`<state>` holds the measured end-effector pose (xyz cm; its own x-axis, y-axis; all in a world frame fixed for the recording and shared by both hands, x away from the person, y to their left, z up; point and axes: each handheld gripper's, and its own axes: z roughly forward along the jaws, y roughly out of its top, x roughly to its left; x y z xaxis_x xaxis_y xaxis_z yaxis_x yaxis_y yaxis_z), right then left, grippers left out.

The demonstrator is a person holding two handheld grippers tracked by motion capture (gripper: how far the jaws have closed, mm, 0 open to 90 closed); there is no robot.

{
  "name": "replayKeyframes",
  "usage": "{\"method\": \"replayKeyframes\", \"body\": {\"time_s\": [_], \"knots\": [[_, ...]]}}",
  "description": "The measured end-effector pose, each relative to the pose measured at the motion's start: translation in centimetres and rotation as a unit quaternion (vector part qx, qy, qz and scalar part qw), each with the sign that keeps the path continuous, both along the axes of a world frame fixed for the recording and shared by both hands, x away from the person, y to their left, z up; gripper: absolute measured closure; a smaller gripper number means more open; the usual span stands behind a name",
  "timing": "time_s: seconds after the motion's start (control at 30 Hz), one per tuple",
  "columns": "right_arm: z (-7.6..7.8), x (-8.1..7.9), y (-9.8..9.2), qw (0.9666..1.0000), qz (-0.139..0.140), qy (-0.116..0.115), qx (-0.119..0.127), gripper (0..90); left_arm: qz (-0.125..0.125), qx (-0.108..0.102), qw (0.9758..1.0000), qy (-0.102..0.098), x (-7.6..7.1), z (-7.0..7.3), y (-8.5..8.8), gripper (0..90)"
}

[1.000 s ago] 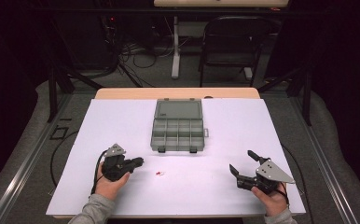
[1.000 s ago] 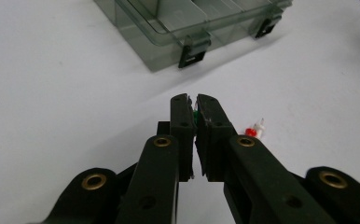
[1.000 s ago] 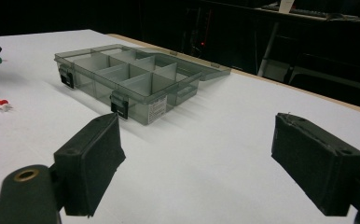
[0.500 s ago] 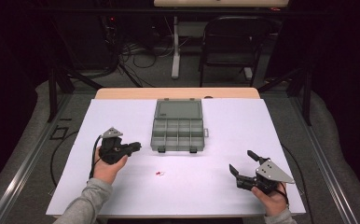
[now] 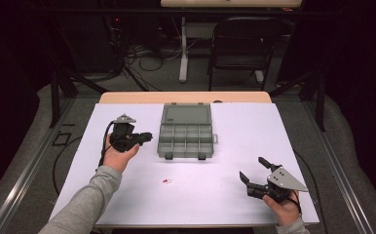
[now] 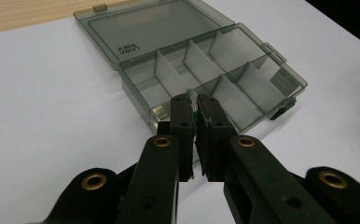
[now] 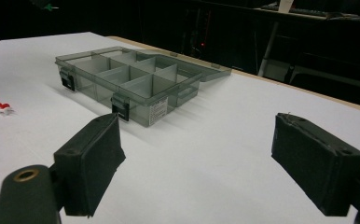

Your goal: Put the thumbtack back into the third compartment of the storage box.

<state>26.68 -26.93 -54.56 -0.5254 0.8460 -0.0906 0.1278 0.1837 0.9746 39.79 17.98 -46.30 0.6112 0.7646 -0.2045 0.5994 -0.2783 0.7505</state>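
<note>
An open grey compartment box (image 5: 186,141) lies at the middle of the white table, its lid (image 5: 186,115) folded back flat. My left gripper (image 5: 148,137) hovers just left of the box, shut on a small green pin (image 6: 195,115) that peeks out between its jaws. In the left gripper view the left gripper (image 6: 194,99) points at the box (image 6: 215,79) and its near-left compartments. A small red pin (image 5: 166,181) lies on the table in front of the box, also the red pin (image 7: 2,108) in the right gripper view. My right gripper (image 5: 252,167) rests at the front right, open and holding nothing.
A white sheet (image 5: 103,195) covers the table, with a wooden strip (image 5: 127,97) at its far edge. Behind the table stand a dark chair (image 5: 244,44) and floor cables (image 5: 147,53). A metal rail (image 5: 25,165) runs along the left side.
My left gripper has risen and moved away from me and to the right, from near the red pin to the box's left side. The right gripper has stayed put.
</note>
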Motion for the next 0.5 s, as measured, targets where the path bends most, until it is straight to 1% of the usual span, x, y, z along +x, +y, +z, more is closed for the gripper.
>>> {"method": "replayKeyframes", "body": {"time_s": [0.07,0.1,0.13,0.2,0.27,0.5], "knots": [[0.0,0.0,0.0,1.0,0.0,0.0,0.001,15.3,-0.003,0.003,1.0,0.001,0.7,0.3,-0.7,85.5],[0.0,0.0,0.0,1.0,0.0,0.0,0.001,15.3,-0.003,0.003,1.0,0.001,0.7,0.3,-0.7,85.5],[0.0,0.0,0.0,1.0,0.001,0.004,0.0,15.3,-0.003,0.004,1.0,0.003,1.0,0.3,-1.1,85.5],[0.0,0.0,0.0,1.0,0.001,0.004,-0.001,15.3,-0.003,0.004,1.0,0.001,1.4,0.4,-1.6,85.5],[0.0,0.0,-0.1,1.0,0.001,0.004,-0.001,15.3,-0.004,0.005,1.0,0.003,1.8,0.5,-2.2,85.5],[-0.1,0.1,-0.1,1.0,0.0,0.001,-0.002,15.3,-0.007,0.009,0.9999,0.004,3.3,0.6,-4.3,85.5]]}}
